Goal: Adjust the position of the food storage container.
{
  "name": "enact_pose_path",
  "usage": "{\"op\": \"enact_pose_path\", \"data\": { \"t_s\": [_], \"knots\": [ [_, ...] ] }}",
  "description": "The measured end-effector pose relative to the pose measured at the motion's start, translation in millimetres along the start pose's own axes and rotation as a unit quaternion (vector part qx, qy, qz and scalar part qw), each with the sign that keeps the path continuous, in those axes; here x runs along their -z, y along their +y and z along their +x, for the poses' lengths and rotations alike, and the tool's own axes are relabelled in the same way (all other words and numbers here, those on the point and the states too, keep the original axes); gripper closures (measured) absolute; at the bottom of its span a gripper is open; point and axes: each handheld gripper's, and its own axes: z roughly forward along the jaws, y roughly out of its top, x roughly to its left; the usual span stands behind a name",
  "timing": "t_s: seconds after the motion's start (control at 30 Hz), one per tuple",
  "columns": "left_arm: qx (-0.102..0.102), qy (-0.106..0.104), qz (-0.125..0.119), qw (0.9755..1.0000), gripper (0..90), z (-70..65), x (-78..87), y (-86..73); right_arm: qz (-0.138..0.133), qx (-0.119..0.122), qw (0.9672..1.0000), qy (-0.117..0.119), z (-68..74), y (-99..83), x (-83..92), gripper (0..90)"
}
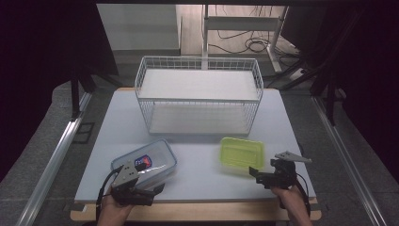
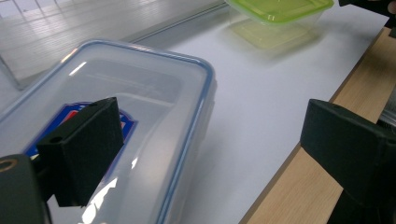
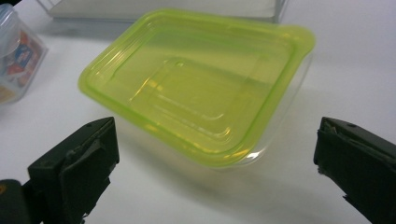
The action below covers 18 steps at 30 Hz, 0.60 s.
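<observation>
A clear box with a blue-rimmed lid and a red and blue label (image 1: 146,161) (image 2: 140,93) lies at the front left of the white table top. My left gripper (image 1: 149,178) (image 2: 215,149) is open at its near corner; one jaw hangs over the lid, the other over the wooden edge. To the right sits a clear box with a yellow-green lid (image 1: 241,153) (image 3: 196,84). My right gripper (image 1: 261,169) (image 3: 215,163) stands open just short of it, its jaws wide on either side of the near end and not touching it.
A white wire rack (image 1: 197,94) with two shelves stands at the back middle of the table (image 1: 202,165). A wooden board (image 1: 211,209) juts out under the front edge. Metal rails run along the floor on both sides.
</observation>
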Motion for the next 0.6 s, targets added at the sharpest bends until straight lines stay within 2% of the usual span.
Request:
{"op": "enact_pose_path", "data": {
  "t_s": [0.07,0.13,0.23,0.33,0.6],
  "knots": [
    [-0.003,0.003,0.001,1.0,5.9,-1.1,-1.4,-0.4,-0.003,-0.001,0.9999,-0.014,-2.7,0.7,-0.5,0.1],
    [-0.012,0.008,0.002,0.9999,5.9,-3.2,-2.8,-0.9,0.001,-0.005,0.9998,-0.017,-3.7,0.5,-0.7,0.1],
    [-0.016,0.012,0.001,0.9998,6.0,-4.2,-2.4,-1.1,0.008,-0.002,0.9999,-0.009,-2.1,1.1,-0.6,0.0],
    [-0.022,0.014,0.006,0.9996,6.3,-4.7,-2.9,-1.1,0.015,0.012,0.9998,-0.005,1.1,1.8,-1.5,0.0],
    [-0.021,0.012,0.009,0.9997,6.8,-6.7,-4.5,-0.8,0.031,0.026,0.9992,0.001,4.3,7.1,1.0,1.6]
  ]
}}
